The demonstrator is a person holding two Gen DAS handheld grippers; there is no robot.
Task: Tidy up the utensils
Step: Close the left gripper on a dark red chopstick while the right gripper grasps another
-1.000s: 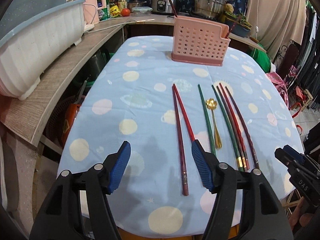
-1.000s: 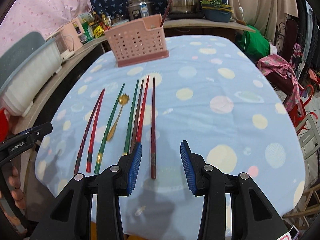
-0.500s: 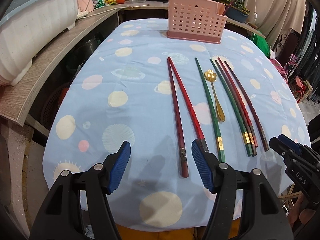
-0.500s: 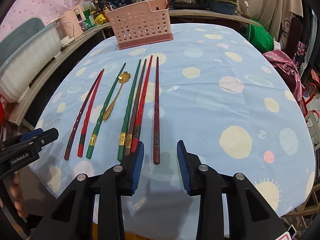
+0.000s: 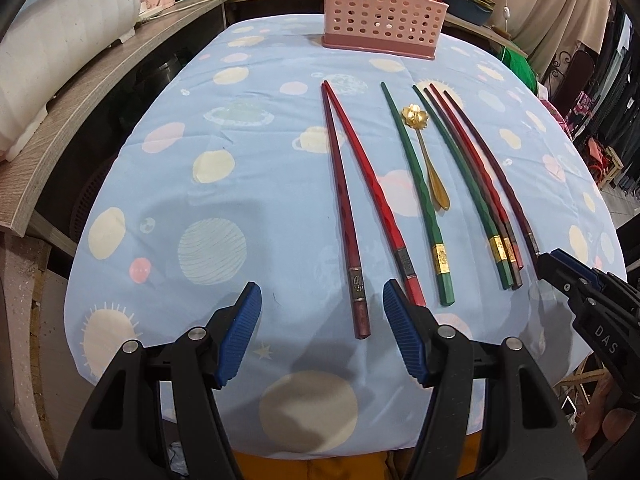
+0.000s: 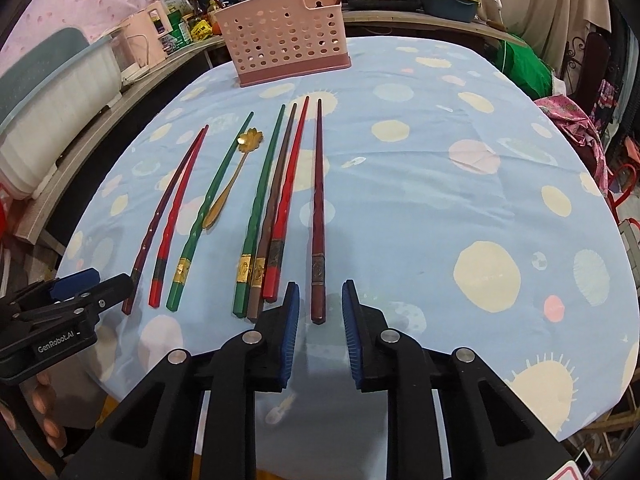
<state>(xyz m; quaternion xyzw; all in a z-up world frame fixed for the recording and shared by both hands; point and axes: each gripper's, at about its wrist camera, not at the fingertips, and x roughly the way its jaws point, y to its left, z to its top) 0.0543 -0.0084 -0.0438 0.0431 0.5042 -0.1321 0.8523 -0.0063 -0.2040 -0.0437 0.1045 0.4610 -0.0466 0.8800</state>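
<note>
Several red, dark red, green and brown chopsticks lie side by side on the blue spotted tablecloth (image 5: 240,208), with a gold spoon (image 5: 428,160) among them. A pink perforated utensil basket (image 5: 380,12) stands at the far end; it also shows in the right wrist view (image 6: 284,48). My left gripper (image 5: 322,332) is open, its pads straddling the near end of the leftmost dark red chopstick (image 5: 344,216). My right gripper (image 6: 318,328) is open, just short of the near end of the rightmost dark red chopstick (image 6: 318,216).
A wooden counter (image 5: 80,100) runs along the left with a white bin (image 5: 52,52). Pots, bottles and a planter stand behind the basket. The table's near edge is just under both grippers. Clothes and a chair are at the right (image 6: 568,120).
Both grippers have pulled back toward the table's near edge and dropped lower. The chopstick ends now sit between or right before the open pads. Nothing on the table has moved.
</note>
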